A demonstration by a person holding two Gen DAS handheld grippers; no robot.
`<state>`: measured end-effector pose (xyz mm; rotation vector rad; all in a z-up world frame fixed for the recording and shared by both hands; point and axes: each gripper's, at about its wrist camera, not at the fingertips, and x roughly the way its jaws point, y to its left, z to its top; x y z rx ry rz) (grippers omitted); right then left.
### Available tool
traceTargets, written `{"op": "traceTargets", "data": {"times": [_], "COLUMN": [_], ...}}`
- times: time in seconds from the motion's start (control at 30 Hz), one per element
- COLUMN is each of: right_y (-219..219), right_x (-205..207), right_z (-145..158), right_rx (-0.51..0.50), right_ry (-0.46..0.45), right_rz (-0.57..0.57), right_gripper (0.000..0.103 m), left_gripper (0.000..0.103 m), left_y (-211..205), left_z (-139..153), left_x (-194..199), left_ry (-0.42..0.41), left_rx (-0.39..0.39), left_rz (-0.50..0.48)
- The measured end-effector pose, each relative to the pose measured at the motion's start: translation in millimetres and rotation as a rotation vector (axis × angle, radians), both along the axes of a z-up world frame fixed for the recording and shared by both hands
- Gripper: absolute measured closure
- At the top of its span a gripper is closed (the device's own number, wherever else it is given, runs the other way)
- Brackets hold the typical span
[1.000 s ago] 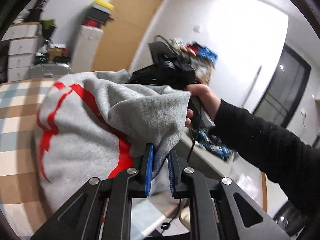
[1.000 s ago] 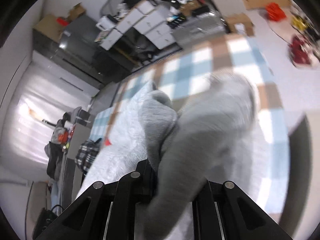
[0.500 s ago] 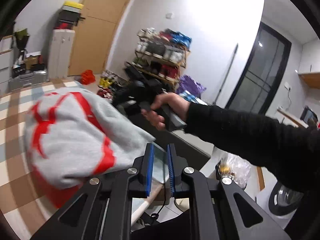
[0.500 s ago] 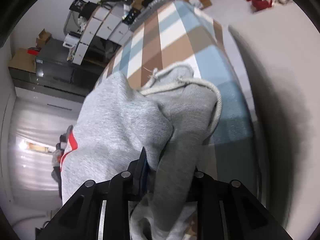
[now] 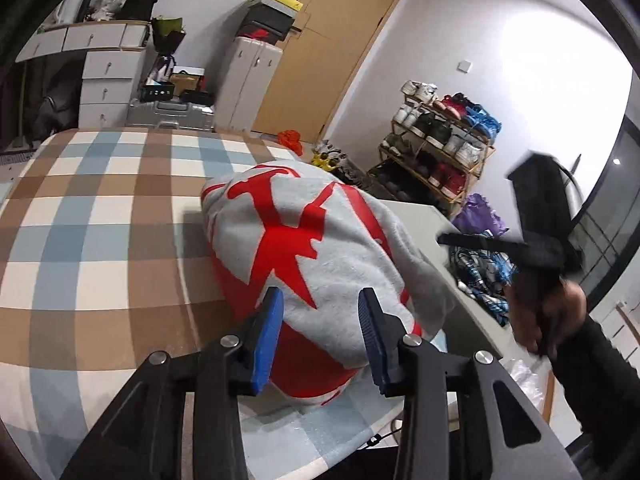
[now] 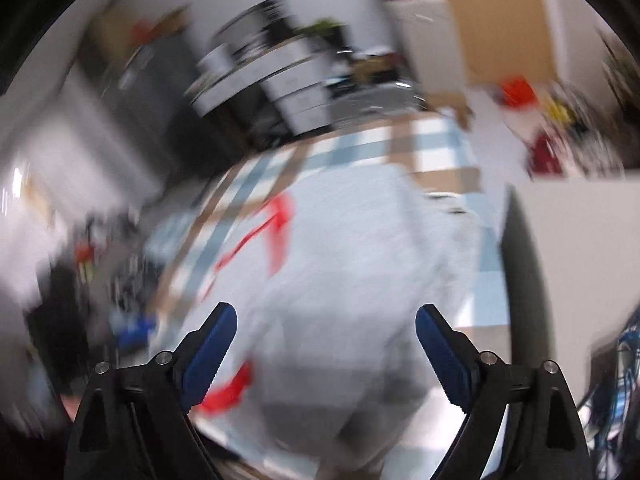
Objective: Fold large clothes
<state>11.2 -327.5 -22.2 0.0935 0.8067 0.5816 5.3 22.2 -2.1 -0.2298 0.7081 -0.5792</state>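
My left gripper [image 5: 320, 312] has its blue-padded jaws spread apart with nothing between them, hovering just above the near end of the grey sweatshirt [image 5: 320, 248]. My right gripper [image 6: 326, 338] is spread even wider and holds nothing; its view is badly smeared, but the same grey garment [image 6: 360, 280] fills the middle of it. The sweatshirt lies bundled in a rounded heap, its red print facing up, at the right edge of the checked blanket [image 5: 100, 220] in brown, blue and white. To the right, in the left wrist view, I see my right hand [image 5: 552, 312] around the black handle of the other tool, off the blanket's side. Farther off stand a shoe rack [image 5: 444, 140], a wooden door [image 5: 340, 48] and white drawers [image 5: 104, 80].
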Motion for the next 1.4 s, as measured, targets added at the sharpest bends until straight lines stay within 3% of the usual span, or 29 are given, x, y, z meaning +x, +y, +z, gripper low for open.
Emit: {"op": "traceTargets", "data": {"times": [0.03,0.13,0.17,0.23,0.27,0.37,0.5,0.57,0.63,0.77,0.83,0.9,0.97,1.03,1.1,1.17,1.23,1.4], "right_y": [8,12,8,-1,-6,-25,-54,-71,-74,-81,-90,-100,-100,-98,-92,-83,-65,-8], "right_x": [-7,-1,3,11,11,14,9,6,1,-5,-15,-20,-25,-31,-37,-42,-44,-25], "right_z": [-7,-38,-49,-66,-70,-68,-57,-53,-55,-76,-82,-96,-111,-112,-94,-69,-32,4], "right_rx": [-0.037,-0.106,-0.080,0.064,0.115,0.293,0.594,0.690,0.693,0.747,0.710,0.609,0.544,0.468,0.434,0.387,0.338,0.209], "right_ry": [0.003,0.055,0.094,0.204,0.236,0.263,0.267,0.264,0.271,0.291,0.261,0.250,0.282,0.254,0.188,0.104,0.000,-0.047], "right_rz": [-0.001,-0.053,-0.084,-0.055,-0.070,-0.093,-0.094,-0.102,-0.105,-0.137,-0.170,-0.237,-0.241,-0.256,-0.232,-0.221,-0.176,-0.096], "right_gripper": [0.011,0.015,0.040,0.073,0.078,0.086,0.087,0.088,0.088,0.093,0.094,0.098,0.098,0.098,0.098,0.097,0.097,0.097], "left_gripper": [0.069,0.040,0.040,0.040,0.040,0.040,0.040,0.038,0.037,0.037,0.037,0.037,0.038,0.038,0.038,0.038,0.038,0.037], "left_y": [-1,-18,-21,-32,-36,-51,-68,-59,-48,-33,-23,-15,-12,-14,-16,-15,-13,-21], "left_z": [1,-9,-12,-17,-17,-21,-38,-43,-44,-45,-47,-48,-45,-39,-31,-18,-6,13], "left_x": [-2,-7,-9,-18,-20,-27,-23,-15,-12,-15,-15,-15,-24,-36,-41,-46,-48,-34], "left_ry": [-0.008,-0.025,-0.037,-0.062,-0.062,-0.089,-0.183,-0.138,-0.099,-0.048,-0.011,0.020,-0.004,-0.048,-0.064,-0.086,-0.118,-0.140], "left_rx": [0.007,0.060,0.060,0.109,0.133,0.212,0.420,0.361,0.301,0.262,0.229,0.200,0.190,0.200,0.211,0.170,0.159,0.157], "left_rz": [-0.006,-0.025,-0.048,-0.067,-0.066,-0.070,0.011,0.014,0.035,0.083,0.108,0.123,0.125,0.122,0.112,0.104,0.112,0.121]}}
